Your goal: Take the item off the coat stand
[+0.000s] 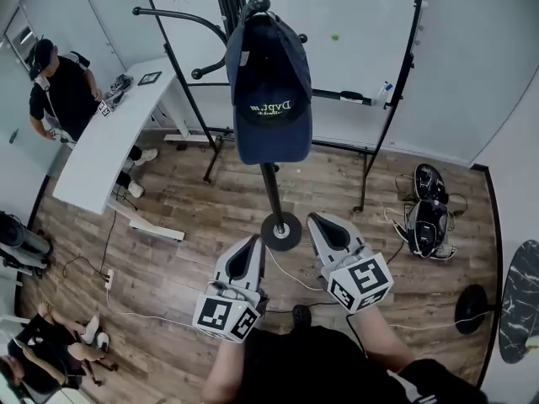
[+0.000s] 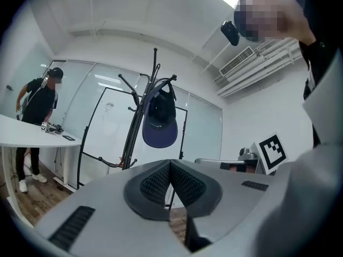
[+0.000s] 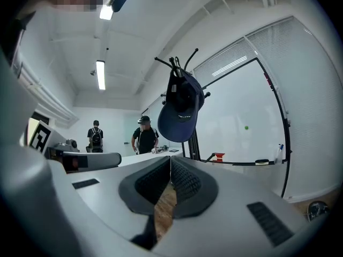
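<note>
The left gripper (image 2: 170,163) has its jaws closed, the ribbed pads meeting at the tips with nothing between them. The right gripper (image 3: 170,159) is closed the same way and also empty; only a sliver of wooden floor shows through the gap lower down between its pads. In the head view the two grippers sit side by side in front of the person. They frame the round foot of the coat stand (image 1: 271,188), one on each side, and touch neither the stand nor each other.

The cap (image 1: 269,91) is dark blue. It hangs from a hook at the top of the coat stand with its brim pointing down, and both grippers are well apart from it. In each gripper view it appears above and beyond the jaw tips.

The stand rests on the wooden floor (image 1: 168,268). Behind it is a whiteboard (image 1: 362,32) on a black frame. A white desk (image 1: 101,150) runs along the left edge of the floor, and a person (image 1: 63,91) in a black shirt stands at its far side.
</note>
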Action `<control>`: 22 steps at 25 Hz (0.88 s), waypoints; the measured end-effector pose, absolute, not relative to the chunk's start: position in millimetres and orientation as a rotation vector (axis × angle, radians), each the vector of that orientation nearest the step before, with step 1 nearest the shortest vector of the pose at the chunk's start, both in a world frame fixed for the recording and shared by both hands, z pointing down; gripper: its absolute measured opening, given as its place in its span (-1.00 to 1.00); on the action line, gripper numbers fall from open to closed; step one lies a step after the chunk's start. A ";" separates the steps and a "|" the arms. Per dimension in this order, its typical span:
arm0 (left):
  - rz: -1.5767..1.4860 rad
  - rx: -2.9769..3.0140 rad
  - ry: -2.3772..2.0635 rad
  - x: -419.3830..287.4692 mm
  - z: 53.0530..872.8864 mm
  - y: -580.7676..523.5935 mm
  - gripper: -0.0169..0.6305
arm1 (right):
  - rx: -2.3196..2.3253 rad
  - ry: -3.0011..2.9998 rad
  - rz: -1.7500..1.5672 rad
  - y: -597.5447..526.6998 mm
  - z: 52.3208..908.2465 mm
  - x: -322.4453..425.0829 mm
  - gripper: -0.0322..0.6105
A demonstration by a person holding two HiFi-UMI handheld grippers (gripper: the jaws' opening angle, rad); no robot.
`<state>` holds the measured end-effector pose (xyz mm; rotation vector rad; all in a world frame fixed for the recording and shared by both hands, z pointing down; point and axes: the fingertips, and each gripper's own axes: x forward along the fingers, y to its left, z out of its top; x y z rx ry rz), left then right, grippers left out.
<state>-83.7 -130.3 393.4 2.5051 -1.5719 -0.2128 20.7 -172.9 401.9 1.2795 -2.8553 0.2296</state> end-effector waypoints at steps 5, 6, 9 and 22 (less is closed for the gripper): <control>-0.207 2.496 -1.611 -76.3 388.0 -139.8 -0.90 | 1.286 -2.869 0.186 -191.5 389.9 27.4 -0.80; -0.206 2.500 -1.613 -74.9 386.7 -142.1 -0.91 | 1.295 -2.868 0.180 -195.3 387.0 28.8 -0.80; -0.201 2.507 -1.611 -71.6 385.1 -146.8 -0.90 | 1.312 -2.868 0.172 -205.0 380.9 30.7 -0.80; -0.206 2.507 -1.652 -80.9 375.3 -150.0 -0.91 | 1.330 -2.859 0.155 -222.8 369.6 28.9 -0.78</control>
